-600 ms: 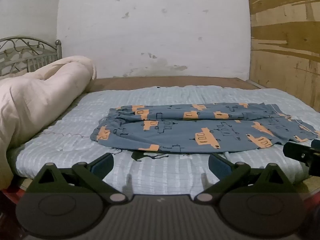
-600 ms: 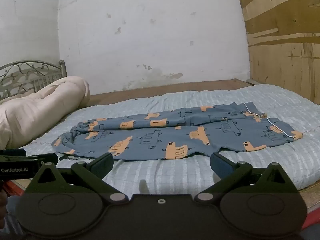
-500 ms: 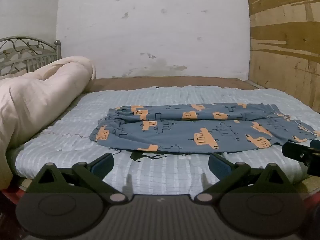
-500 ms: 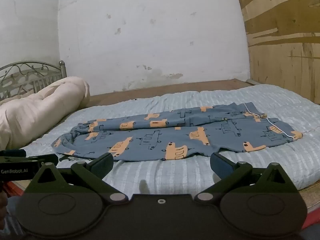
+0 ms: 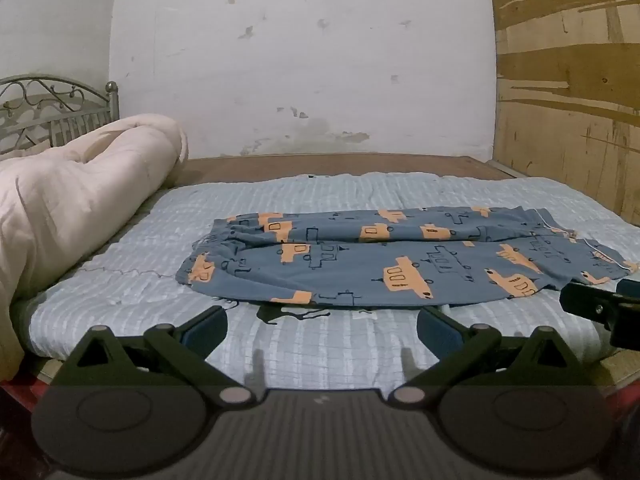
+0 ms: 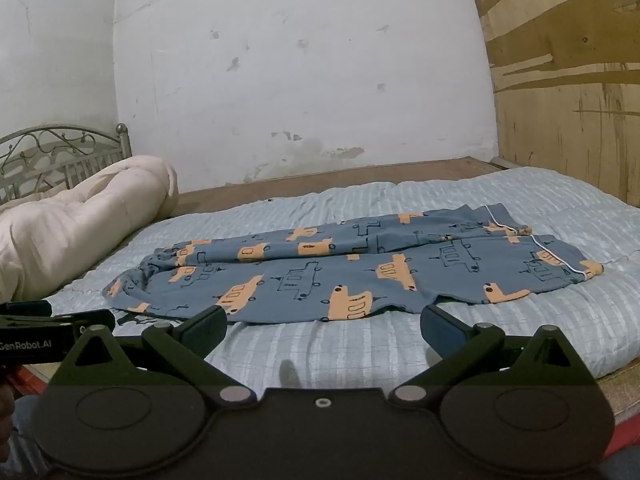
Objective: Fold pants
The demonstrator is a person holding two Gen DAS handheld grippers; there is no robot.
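Note:
Blue pants (image 5: 384,260) (image 6: 344,272) printed with orange vehicles lie spread across the light blue bedspread (image 5: 320,344) (image 6: 360,344), waistband to the left, leg ends to the right. My left gripper (image 5: 322,326) hovers open just short of the pants' near edge, with nothing between its fingers. My right gripper (image 6: 324,326) stands open too, its fingers at the near edge of the cloth and empty. Each gripper's body shows at the edge of the other's view, the right one (image 5: 600,312) and the left one (image 6: 44,336).
A rolled cream duvet (image 5: 68,216) (image 6: 80,224) lies along the left side of the bed, in front of a metal headboard (image 5: 52,112). A white wall stands behind and a plywood panel (image 5: 568,112) on the right. The bed's near edge runs under both grippers.
Both grippers have crept slightly forward toward the pants. The pants lie as before.

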